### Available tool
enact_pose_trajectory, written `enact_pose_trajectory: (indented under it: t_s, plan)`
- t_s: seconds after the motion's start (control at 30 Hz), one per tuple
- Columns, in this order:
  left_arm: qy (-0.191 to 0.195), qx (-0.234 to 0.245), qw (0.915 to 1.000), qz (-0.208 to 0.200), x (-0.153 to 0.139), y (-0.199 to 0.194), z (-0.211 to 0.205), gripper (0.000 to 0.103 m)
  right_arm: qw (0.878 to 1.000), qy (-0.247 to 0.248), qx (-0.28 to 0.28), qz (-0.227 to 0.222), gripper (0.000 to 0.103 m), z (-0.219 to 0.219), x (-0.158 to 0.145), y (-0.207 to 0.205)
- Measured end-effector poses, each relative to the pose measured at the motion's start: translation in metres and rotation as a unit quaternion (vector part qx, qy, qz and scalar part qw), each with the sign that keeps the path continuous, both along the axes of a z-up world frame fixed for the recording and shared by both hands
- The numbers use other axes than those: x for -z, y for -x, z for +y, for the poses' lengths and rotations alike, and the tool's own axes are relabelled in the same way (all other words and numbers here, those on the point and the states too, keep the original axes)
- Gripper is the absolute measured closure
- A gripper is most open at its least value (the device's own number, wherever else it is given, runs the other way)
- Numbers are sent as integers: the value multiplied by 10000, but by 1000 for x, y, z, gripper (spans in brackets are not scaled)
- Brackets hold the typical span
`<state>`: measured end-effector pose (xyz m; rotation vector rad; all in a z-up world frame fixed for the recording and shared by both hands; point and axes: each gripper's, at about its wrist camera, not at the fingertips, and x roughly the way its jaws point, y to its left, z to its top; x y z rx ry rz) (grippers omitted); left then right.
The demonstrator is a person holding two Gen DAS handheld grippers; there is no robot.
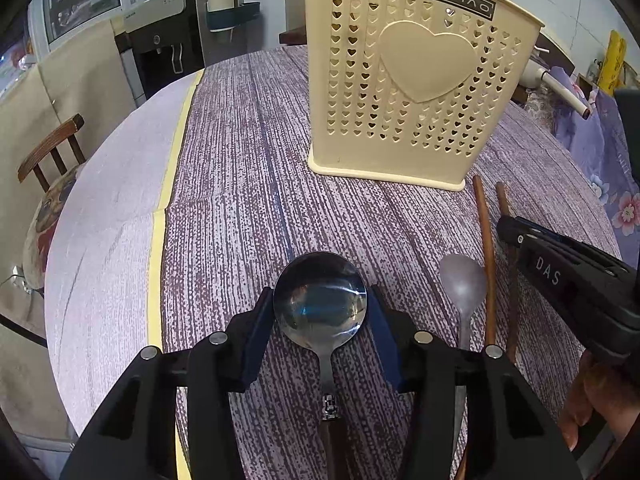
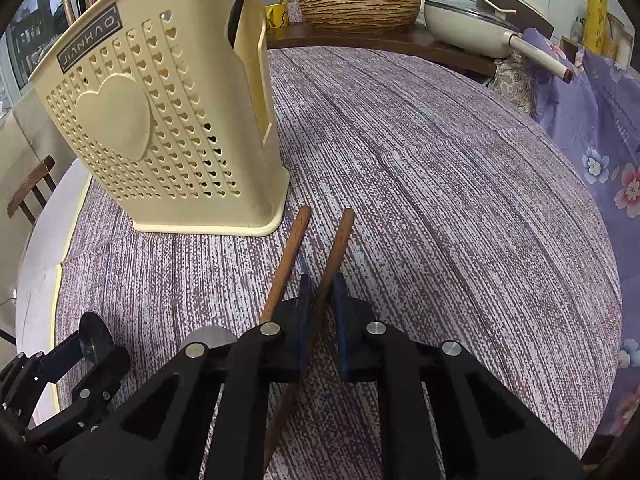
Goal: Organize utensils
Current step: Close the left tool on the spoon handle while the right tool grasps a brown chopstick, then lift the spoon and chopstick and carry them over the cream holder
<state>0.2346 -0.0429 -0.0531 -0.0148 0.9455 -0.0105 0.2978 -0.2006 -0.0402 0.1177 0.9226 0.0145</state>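
A cream utensil holder [image 1: 412,80] with heart holes stands upright on the table, also in the right wrist view [image 2: 160,120]. My left gripper [image 1: 320,316] is open, its blue pads either side of a large steel spoon [image 1: 320,300] lying on the cloth. A smaller spoon [image 1: 462,284] lies to its right, beside two wooden chopsticks [image 1: 486,248]. My right gripper [image 2: 322,312] has its pads close around the right chopstick [image 2: 338,248]; the left chopstick [image 2: 290,248] lies outside the pads.
The round table has a purple-striped cloth [image 2: 440,200]. A wooden chair [image 1: 52,152] stands at the left. A counter at the back holds a woven basket [image 2: 360,4] and a white pan [image 2: 472,24]. Floral fabric [image 2: 600,140] lies at the right.
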Motion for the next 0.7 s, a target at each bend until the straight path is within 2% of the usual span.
enact_pose_trajectory:
  t_s: [0.13, 0.3, 0.37, 0.5, 0.63, 0.7]
  plan:
    - [117, 30, 9999, -47, -3, 0, 3, 56, 9994, -339, 58, -14, 92, -11, 2, -2]
    - [284, 116, 9994, -165, -10, 3, 7, 56, 9928, -1195, 110, -21, 93, -31, 5, -5]
    - [421, 143, 9987, -241, -15, 5, 11, 56, 9902, -1385, 138, -68, 93, -37, 5, -3]
    - [570, 197, 9970, -477, -26, 8, 16, 57, 9851, -1689, 130, -290, 94, -49, -3, 5]
    - [707, 315, 9947, -675, -38, 16, 15, 57, 9734, -2230, -44, -520, 95, -56, -16, 16]
    - [744, 375, 9937, -756, -44, 19, 16, 56, 9701, -2324, -155, -679, 95, -55, -26, 23]
